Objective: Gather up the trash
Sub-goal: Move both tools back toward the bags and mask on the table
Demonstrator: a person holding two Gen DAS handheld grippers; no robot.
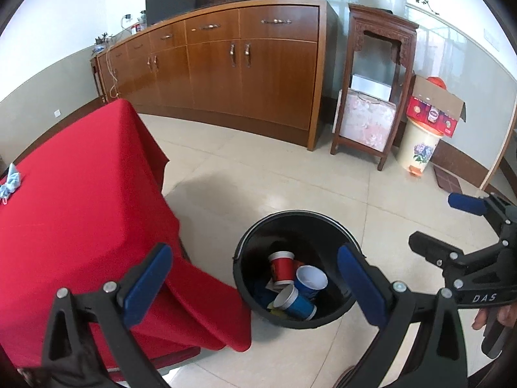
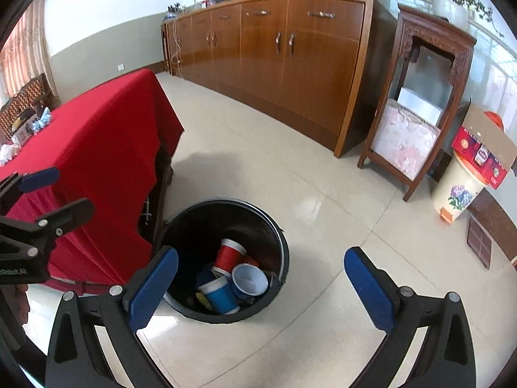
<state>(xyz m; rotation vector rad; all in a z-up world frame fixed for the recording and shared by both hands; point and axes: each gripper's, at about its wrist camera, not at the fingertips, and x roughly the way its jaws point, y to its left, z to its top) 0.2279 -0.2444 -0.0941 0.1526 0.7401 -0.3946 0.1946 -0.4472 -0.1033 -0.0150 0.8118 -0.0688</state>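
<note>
Left-wrist view: both grippers, left gripper (image 1: 255, 286) and right gripper (image 2: 260, 286), gape empty above black bin (image 1: 255, 236) holding paper cups (image 1: 299, 286); blue scrap (image 1: 9, 182) remains at tabletop's far edge.

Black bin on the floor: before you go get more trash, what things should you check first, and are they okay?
1. Left gripper empty: ok, open, nothing between its blue pads.
2. Right gripper empty: ok, open, holding nothing.
3. Black bin upright on the floor beside the red-covered table: ok.
4. Collected cups inside the bin: ok, a red cup and two blue cups lie in the bottom.
5. Room left in the bin: ok, the cups sit well below the rim.
6. Trash left on the table: not ok, a crumpled light-blue piece lies on the cloth; whether more remains, cannot tell.
</note>
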